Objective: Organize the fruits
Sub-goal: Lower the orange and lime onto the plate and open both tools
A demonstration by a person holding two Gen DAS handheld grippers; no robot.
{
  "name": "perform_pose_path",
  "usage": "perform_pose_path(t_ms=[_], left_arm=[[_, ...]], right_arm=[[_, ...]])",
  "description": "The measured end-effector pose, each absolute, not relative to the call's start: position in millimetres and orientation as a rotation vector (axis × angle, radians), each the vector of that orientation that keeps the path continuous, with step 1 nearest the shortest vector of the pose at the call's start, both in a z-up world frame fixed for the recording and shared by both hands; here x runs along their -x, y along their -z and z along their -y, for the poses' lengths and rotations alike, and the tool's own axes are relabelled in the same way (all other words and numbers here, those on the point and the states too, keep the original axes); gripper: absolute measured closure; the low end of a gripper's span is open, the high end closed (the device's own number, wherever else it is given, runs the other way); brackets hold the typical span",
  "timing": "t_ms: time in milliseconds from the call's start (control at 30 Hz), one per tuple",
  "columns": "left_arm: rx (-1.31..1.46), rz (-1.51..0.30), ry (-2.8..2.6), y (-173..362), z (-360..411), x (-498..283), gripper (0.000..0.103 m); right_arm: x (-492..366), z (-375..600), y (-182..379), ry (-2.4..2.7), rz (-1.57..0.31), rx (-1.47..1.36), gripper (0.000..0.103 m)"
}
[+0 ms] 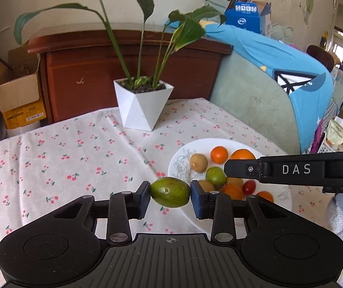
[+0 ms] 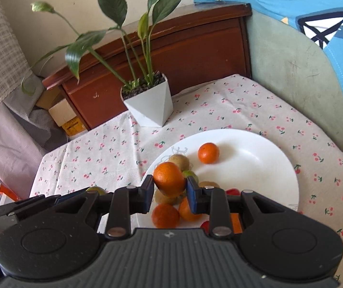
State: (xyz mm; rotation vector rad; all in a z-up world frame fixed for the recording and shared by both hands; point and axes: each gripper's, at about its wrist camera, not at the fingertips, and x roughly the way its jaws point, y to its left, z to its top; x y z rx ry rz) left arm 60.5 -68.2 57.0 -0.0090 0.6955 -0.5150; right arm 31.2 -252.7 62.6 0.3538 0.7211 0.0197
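My left gripper [image 1: 170, 192] is shut on a green oval fruit [image 1: 170, 192], held just above the cherry-print cloth at the left rim of the white plate [image 1: 178, 158]. The plate holds several fruits: oranges [image 1: 219, 154], a kiwi [image 1: 198, 162], a green fruit [image 1: 215, 175] and a red one [image 1: 248, 187]. My right gripper [image 2: 169, 179] is shut on an orange [image 2: 169, 178], lifted over the pile on the white plate [image 2: 255, 158]. A lone orange [image 2: 208, 153] sits farther back on it. The right gripper's black body [image 1: 296, 170] reaches in from the right in the left wrist view.
A white angular pot with a leafy plant [image 1: 143, 106] stands at the back of the table. Behind it is a brown wooden cabinet [image 1: 128, 64]. A green chair back with a blue garment [image 1: 274, 76] borders the table's right side. A cardboard box [image 1: 17, 93] stands at the left.
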Motion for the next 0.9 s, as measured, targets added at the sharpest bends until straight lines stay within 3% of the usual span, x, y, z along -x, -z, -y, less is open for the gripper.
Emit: perform_pose_path(t_ms=[233,900], left_arm=[[0.018,-0.645,0.605,-76,93,-68,0.07],[-0.099,-0.678,0.709,-43,159,-97,0.069]], right_arm=[[-25,297,-79,0.077,-0.651,-0.439,0.074],[-34,324,-28,0.266,-0.821,-0.595,0.074]])
